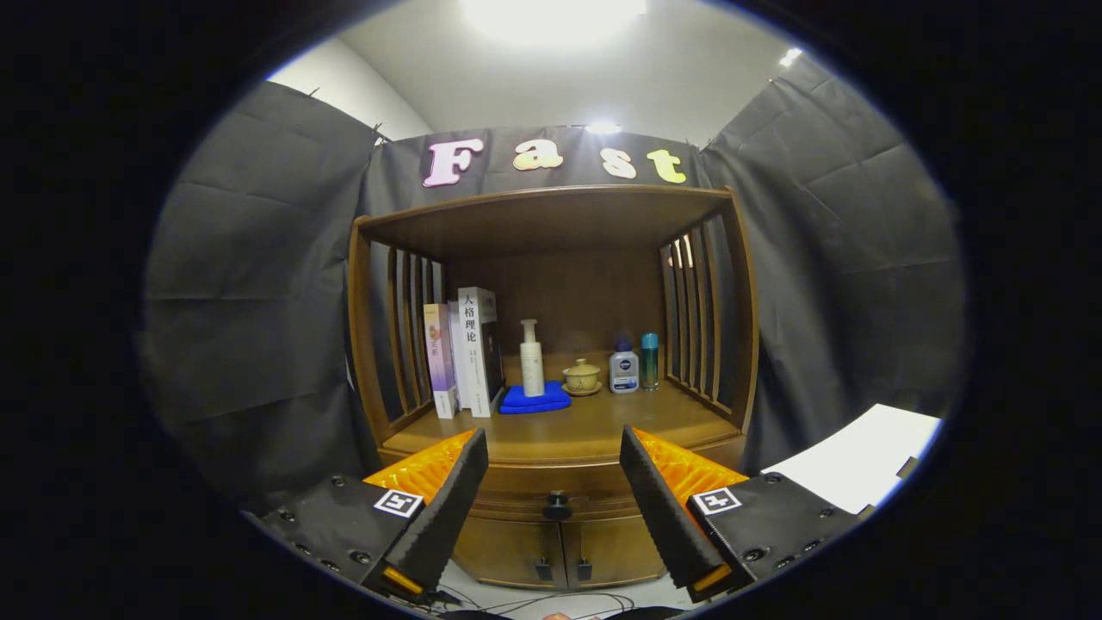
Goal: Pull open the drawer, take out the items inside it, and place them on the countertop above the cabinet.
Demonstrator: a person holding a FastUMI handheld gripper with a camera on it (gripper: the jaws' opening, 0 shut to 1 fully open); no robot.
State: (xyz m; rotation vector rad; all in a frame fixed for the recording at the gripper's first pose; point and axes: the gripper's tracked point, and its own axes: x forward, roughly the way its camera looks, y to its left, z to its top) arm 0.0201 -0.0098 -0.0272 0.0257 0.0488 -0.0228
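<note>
A wooden cabinet [551, 551] stands ahead, its drawer [551, 486] shut flat against the front under the countertop [594, 426]. A small dark knob [557, 505] sits in the middle of the drawer front. My gripper [554, 465] is open and empty, with the knob showing in the gap between the two fingers, some way beyond them. What lies in the drawer is hidden.
On the countertop stand several books [465, 353] at the left, a white pump bottle [531, 360] on a blue cloth [534, 399], a lidded cup [582, 377], a small bottle [623, 368] and a teal can [649, 360]. Two lower doors [560, 551] sit under the drawer. A white surface [861, 456] lies right.
</note>
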